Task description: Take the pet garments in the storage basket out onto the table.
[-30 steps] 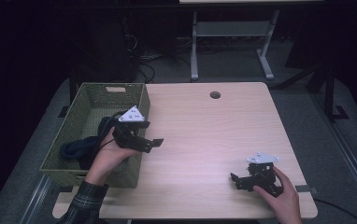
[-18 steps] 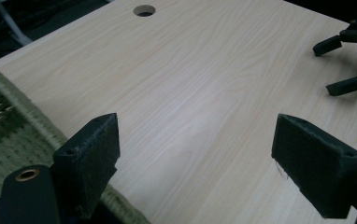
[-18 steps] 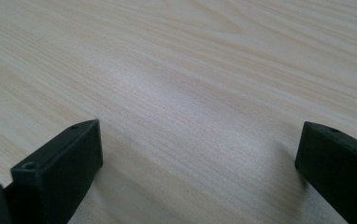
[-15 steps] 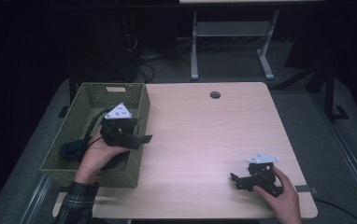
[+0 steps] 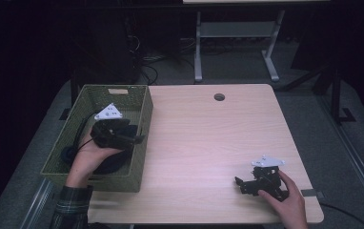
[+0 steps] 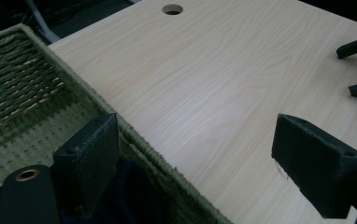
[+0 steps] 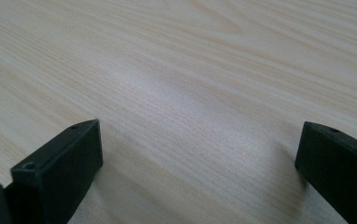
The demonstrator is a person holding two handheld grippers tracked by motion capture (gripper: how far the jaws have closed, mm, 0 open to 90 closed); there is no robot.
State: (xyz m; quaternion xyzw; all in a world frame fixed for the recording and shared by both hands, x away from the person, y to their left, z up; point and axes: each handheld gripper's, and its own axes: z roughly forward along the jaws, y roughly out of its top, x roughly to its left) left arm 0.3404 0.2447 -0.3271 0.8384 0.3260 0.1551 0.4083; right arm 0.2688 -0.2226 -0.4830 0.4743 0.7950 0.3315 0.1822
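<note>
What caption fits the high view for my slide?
Left gripper held open over the green woven basket; right gripper open, low over the wooden table.

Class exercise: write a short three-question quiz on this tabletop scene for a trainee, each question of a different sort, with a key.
1. True or false: the left gripper is clamped shut.
2. The green woven basket sits at the table's: A) left edge B) right edge C) centre.
3. Fill in: the right gripper rests on the wooden ____.

Key: 1 false, its jaws stand wide apart over the basket's right wall. 2 A. 3 table.
</note>
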